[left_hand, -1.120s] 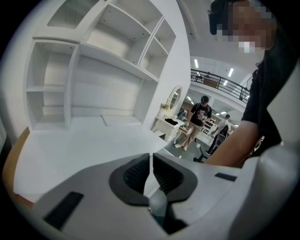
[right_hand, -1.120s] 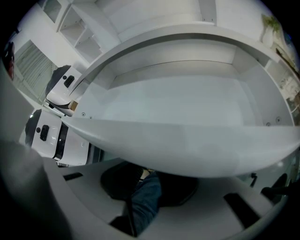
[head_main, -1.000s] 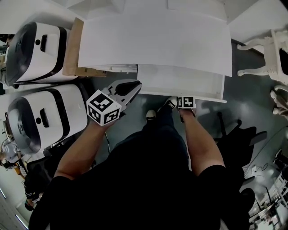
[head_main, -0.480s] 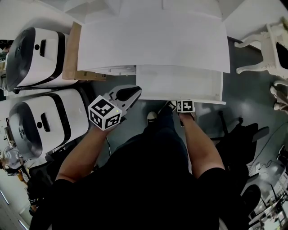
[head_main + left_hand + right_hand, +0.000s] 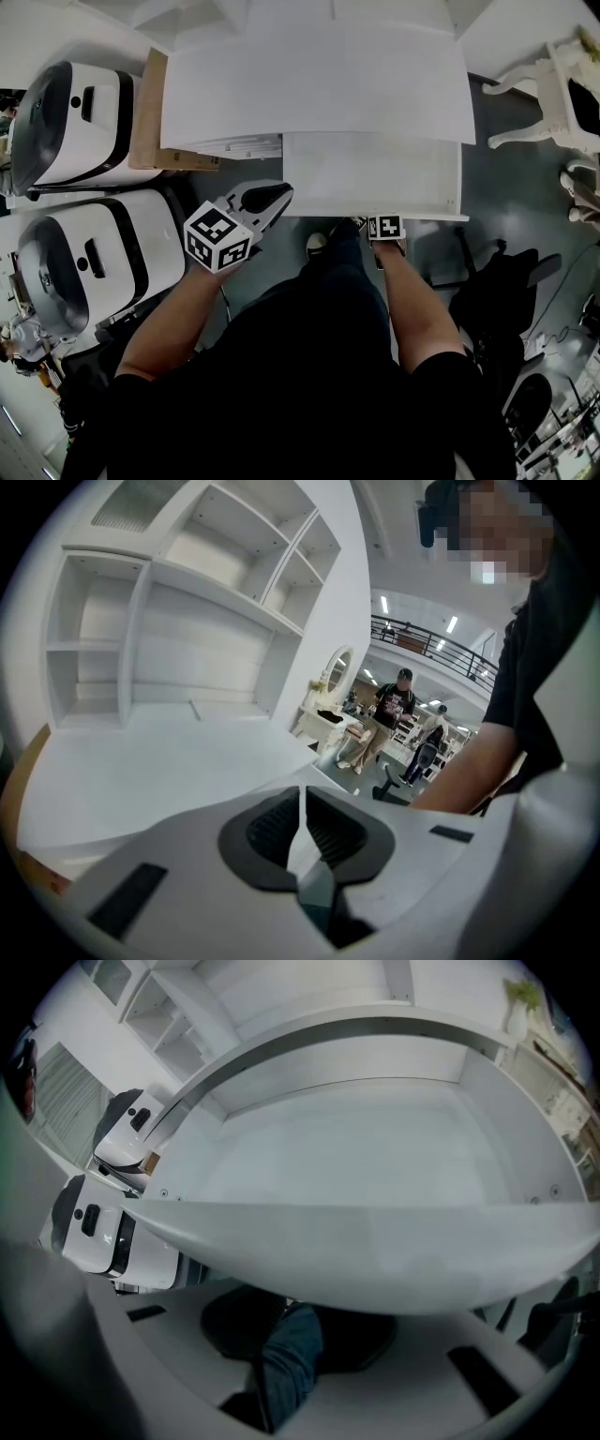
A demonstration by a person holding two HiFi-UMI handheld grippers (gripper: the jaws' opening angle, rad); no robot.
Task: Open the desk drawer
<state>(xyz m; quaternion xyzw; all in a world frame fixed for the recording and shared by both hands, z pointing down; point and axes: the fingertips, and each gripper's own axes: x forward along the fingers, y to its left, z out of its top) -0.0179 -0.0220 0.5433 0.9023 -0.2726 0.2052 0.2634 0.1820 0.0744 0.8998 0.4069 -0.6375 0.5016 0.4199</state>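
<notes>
Drawer (image 5: 370,173) stood part-open under the worktop (image 5: 319,89) — right tongs (image 5: 385,230) apparently clamped on its front, left tongs (image 5: 277,195) closed, empty. Pulling was in hand; next, likely a straight, level draw outward.

Noted left of the left hand-held gripper (image 5: 269,198): a nearer white domed machine with a black band (image 5: 89,258) and a farther white domed machine with a black band (image 5: 80,122), one beyond the other. A tan wooden panel (image 5: 150,122) lies just beside the farther one. Right of the right hand-held gripper (image 5: 385,223), well apart: a white carved-leg chair (image 5: 553,94); nearer the wearer, a black swivel chair (image 5: 497,291). Ahead of the left hand-held gripper: a white open shelf unit (image 5: 187,602), upright. Beyond it stand an oval mirror (image 5: 339,672) and a standing person in a dark top (image 5: 394,705).
</notes>
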